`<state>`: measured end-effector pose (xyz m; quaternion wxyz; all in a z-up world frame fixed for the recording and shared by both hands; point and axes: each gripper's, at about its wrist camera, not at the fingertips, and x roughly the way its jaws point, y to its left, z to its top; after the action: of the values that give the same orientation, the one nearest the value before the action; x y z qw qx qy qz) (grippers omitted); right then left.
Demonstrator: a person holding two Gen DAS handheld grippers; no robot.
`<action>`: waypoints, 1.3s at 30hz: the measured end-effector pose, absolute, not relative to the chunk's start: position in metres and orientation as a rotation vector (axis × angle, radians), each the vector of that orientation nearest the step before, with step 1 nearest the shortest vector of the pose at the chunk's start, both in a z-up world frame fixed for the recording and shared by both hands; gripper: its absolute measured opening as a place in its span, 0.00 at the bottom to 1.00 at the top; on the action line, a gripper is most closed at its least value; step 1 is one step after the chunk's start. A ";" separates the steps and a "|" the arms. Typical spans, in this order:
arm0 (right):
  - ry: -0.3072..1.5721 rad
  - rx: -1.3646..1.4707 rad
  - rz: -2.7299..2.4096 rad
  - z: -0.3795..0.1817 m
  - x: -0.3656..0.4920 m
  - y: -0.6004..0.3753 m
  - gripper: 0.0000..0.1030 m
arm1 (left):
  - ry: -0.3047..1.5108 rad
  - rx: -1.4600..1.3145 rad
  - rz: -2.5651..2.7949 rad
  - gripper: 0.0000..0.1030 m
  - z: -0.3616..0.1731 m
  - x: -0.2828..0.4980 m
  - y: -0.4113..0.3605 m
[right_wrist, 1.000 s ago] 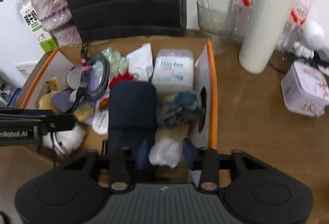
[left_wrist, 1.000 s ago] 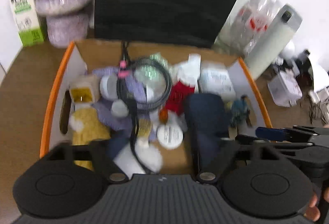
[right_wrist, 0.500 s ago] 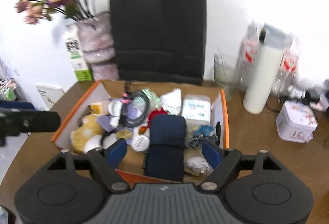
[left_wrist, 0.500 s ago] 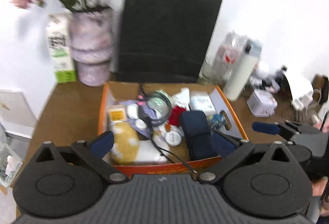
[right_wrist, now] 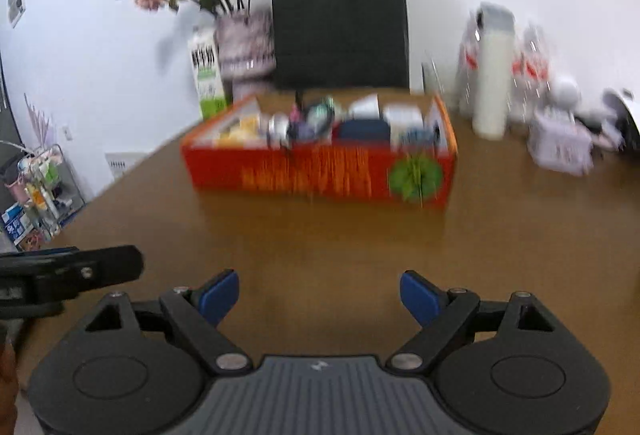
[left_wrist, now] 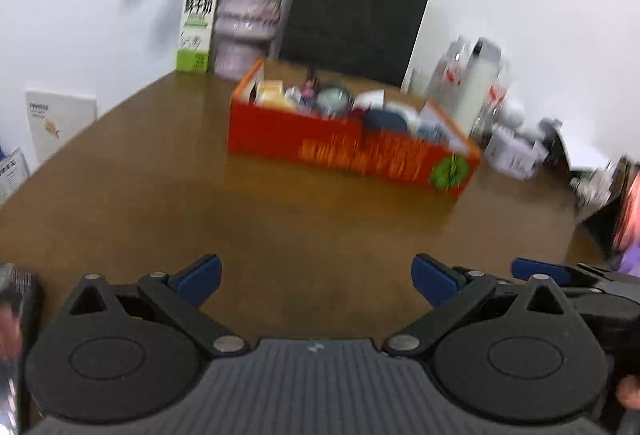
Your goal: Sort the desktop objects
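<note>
Orange cardboard box (right_wrist: 320,171) sits filled; left gripper (left_wrist: 316,277) and right gripper (right_wrist: 320,293) both released, empty; keep clear of box

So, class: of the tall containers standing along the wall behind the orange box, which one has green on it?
The white milk carton with the green base, left of the mottled purple vase; the white bottle at right shows none.

We hold our left gripper (left_wrist: 316,277) and right gripper (right_wrist: 320,293) side by side, jaws spread wide, gripping nothing.

"鲜牛奶" on milk carton (left_wrist: 197,21)
</note>
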<state>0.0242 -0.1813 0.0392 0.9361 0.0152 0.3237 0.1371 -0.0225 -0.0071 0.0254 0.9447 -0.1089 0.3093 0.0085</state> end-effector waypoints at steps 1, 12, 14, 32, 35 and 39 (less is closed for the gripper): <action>0.671 0.037 0.275 0.030 0.014 -0.183 0.85 | 0.621 -0.209 0.007 1.00 0.019 -0.027 -0.010; 0.650 -0.024 0.238 0.001 -0.035 -0.181 0.85 | 0.640 -0.127 0.019 1.00 -0.012 -0.040 -0.023; 0.643 -0.039 0.224 -0.001 -0.035 -0.180 0.85 | 0.637 -0.125 0.031 1.00 -0.015 -0.039 -0.023; 0.679 -0.061 0.146 -0.010 -0.009 -0.180 0.86 | 0.701 -0.016 0.091 1.00 -0.026 -0.012 -0.029; 0.677 -0.056 0.138 -0.012 -0.003 -0.179 0.88 | 0.700 -0.023 0.094 1.00 -0.026 -0.009 -0.026; 0.689 -0.042 0.132 -0.014 0.003 -0.179 0.96 | 0.700 -0.022 0.094 1.00 -0.027 -0.005 -0.023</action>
<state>0.0030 -0.1794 -0.0136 0.9390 -0.0204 0.3373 0.0646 -0.0047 -0.0234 -0.0266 0.9383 -0.0108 0.3426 0.0460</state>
